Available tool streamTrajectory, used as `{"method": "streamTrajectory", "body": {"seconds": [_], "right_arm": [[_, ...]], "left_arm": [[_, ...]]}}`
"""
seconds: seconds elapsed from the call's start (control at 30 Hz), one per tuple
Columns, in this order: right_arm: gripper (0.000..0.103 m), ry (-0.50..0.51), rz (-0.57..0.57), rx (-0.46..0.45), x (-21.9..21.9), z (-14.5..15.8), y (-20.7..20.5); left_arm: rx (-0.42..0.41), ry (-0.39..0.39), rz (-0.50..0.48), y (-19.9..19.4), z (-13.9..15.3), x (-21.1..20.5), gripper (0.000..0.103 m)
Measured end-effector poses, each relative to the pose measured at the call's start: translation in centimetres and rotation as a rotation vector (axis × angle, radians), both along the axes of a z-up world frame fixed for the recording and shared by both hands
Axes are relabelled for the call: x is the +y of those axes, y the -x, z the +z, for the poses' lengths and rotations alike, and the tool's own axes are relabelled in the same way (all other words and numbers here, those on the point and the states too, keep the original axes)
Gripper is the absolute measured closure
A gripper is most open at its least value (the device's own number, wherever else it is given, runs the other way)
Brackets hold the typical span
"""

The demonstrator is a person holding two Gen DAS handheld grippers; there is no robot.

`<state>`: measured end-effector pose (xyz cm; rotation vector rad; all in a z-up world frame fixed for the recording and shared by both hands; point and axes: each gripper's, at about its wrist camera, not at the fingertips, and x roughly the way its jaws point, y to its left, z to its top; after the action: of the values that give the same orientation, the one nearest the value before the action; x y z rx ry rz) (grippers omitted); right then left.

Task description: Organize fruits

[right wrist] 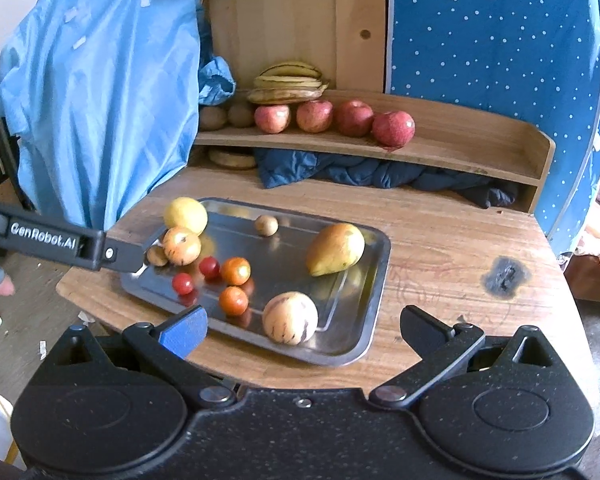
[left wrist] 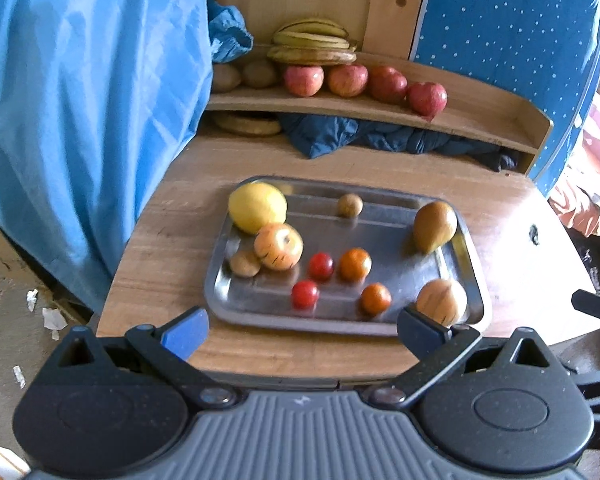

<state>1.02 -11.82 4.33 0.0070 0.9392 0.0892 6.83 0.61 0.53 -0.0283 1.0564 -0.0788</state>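
Ten loose fruits on tray, both grippers empty

Tray (right wrist: 374, 280) sits mid-desk (right wrist: 460, 240) holding the unsorted lot: lemon (right wrist: 185, 215) at its far left corner, striped apple (right wrist: 181, 245) and small brown fruit (right wrist: 156, 255) just beside it, two red tomatoes (right wrist: 183, 283), two orange ones (right wrist: 235, 270) in the middle, pear (right wrist: 335, 249) toward the far right, pale melon (right wrist: 289, 317) at the near edge, small round brown fruit (right wrist: 266, 225) near the far edge

Shelf (right wrist: 460, 148) at the desk's back edge looks like the sorted side: four red apples (right wrist: 354, 117) in a row, bananas (right wrist: 286, 82) stacked behind them, so like goes with like

Left gripper (left wrist: 302, 326) spread wide, holding nothing, hovering at the tray's near edge. Right gripper (right wrist: 302, 326) also wide open and empty, lined up over the melon, probably the next pick. Round fruit could roll on the slick metal
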Motion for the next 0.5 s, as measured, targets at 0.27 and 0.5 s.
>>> {"method": "streamTrajectory", "body": {"seconds": [0.27,0.5], "right_arm": [[0.001,-0.008,0.005,0.024,0.5,-0.2,0.9],[0.001,-0.008,0.009,0.035,0.9,-0.4,1.2]], "left_arm": [[0.008,-0.006,0.012,1.3,0.0,0.6,0.001],[0.01,-0.005,0.012,1.6,0.0,0.9,0.001]]}}
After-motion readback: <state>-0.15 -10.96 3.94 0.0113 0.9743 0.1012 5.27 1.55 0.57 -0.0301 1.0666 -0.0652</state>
